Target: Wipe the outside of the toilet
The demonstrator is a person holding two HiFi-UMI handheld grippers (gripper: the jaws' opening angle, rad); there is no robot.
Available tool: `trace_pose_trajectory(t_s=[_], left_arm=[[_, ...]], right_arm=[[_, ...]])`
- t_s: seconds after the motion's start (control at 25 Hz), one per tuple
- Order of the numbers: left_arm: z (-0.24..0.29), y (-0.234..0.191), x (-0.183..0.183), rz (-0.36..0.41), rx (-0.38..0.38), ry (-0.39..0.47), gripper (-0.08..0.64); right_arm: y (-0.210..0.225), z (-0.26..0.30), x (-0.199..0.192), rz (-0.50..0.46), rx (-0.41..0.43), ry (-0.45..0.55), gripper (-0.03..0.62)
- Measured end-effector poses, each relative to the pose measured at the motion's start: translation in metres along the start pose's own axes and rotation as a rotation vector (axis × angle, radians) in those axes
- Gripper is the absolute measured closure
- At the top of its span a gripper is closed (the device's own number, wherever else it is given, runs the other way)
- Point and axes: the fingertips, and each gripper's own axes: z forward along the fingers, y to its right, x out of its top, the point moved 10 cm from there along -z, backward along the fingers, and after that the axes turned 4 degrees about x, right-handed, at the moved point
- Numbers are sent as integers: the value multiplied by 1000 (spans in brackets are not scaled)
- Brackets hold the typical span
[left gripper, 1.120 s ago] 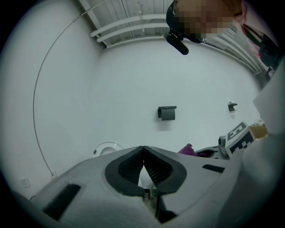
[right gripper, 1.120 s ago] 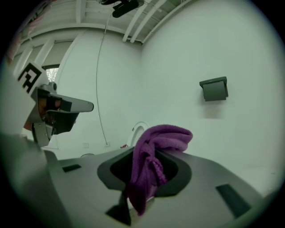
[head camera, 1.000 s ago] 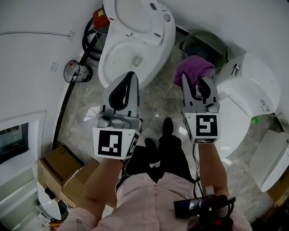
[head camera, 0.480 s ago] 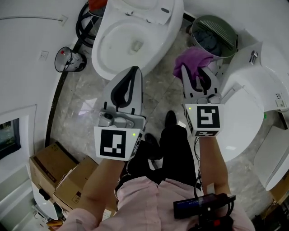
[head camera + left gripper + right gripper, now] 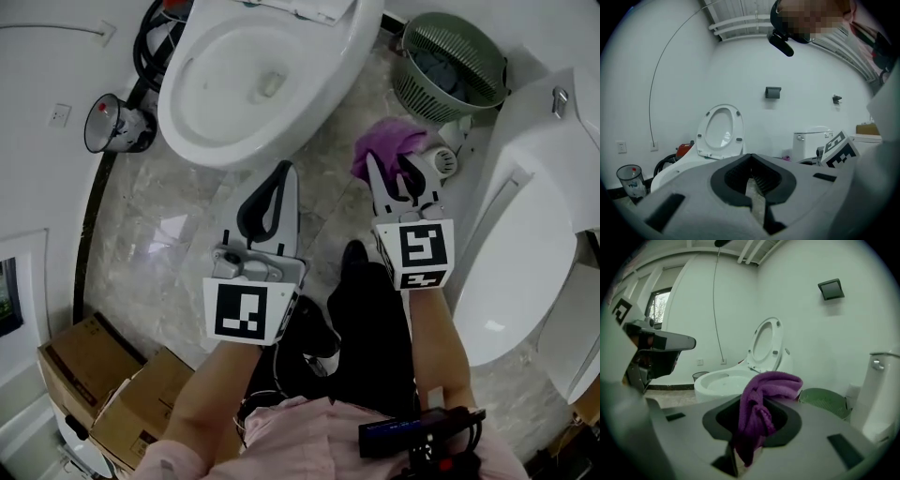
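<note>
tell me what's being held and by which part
The right hand-held gripper pinches the purple cloth at a bunched fold; left hand-held gripper is shut, empty.

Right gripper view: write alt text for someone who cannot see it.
The right gripper is shut on a purple cloth. Beyond it stands a white toilet with its lid raised, a green basket to its right.

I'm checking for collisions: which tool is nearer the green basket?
Right. The right tool, gripping the purple cloth, is just short of the green basket; the left tool is farther off, beside the toilet.
</note>
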Motion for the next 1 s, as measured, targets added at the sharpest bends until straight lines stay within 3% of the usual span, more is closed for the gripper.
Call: trace_pose_trajectory(t_s=[0.24,0.56,0.8,1.0], left_arm=[[7,3,-66,-9,-31,17,552],[39,7,-105,34,-100,88,552],[49,15,-110,27,-177,45,552],[51,0,-69,34,-142,140,552]], right_arm=[[-2,29,-60,-16,-6,6,488],[-1,52,-90,-59,-35,60,489],[-1,52,-98,-47,-61,49,489],[10,52,-67,-77,-88,48,488]])
